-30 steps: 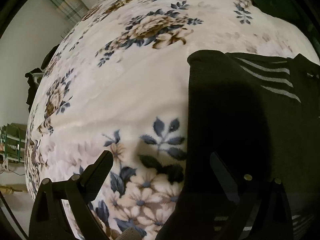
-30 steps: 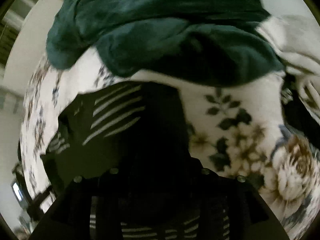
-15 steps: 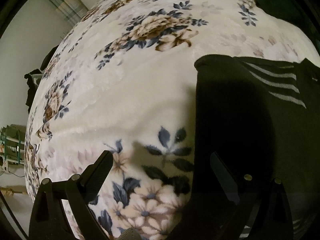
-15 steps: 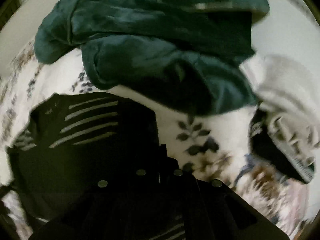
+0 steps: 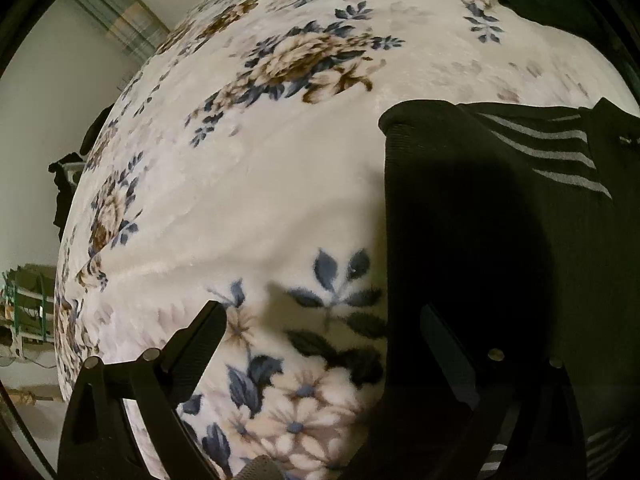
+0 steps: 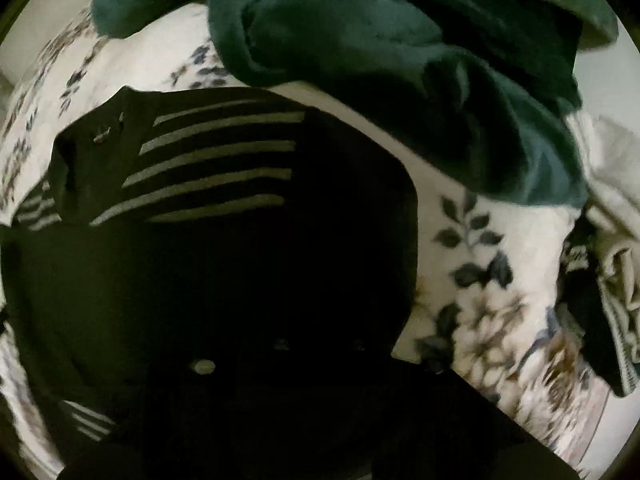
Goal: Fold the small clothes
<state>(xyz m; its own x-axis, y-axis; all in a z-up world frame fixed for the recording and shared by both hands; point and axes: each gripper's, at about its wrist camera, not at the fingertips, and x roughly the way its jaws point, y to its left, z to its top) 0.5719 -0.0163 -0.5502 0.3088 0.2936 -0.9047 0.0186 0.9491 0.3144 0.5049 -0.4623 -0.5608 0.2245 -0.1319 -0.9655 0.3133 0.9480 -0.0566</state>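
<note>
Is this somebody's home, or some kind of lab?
Most likely a bedroom at home. The work surface is a plush floral blanket, apparently spread over a bed. A black striped garment lies on it, with a heap of dark green clothing behind it.

the cream floral blanket [image 5: 280,184] looks plush and fuzzy. the black grey-striped knit garment [image 5: 500,220] is matt with a ribbed edge, and the dark green cloth heap [image 6: 380,48] looks soft and velvety.

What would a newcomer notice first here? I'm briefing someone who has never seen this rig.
The black garment with grey stripes, lying flat on the floral blanket and filling the right wrist view. Behind it sits a crumpled dark green garment. The left tool is open at the black garment's left edge.
</note>
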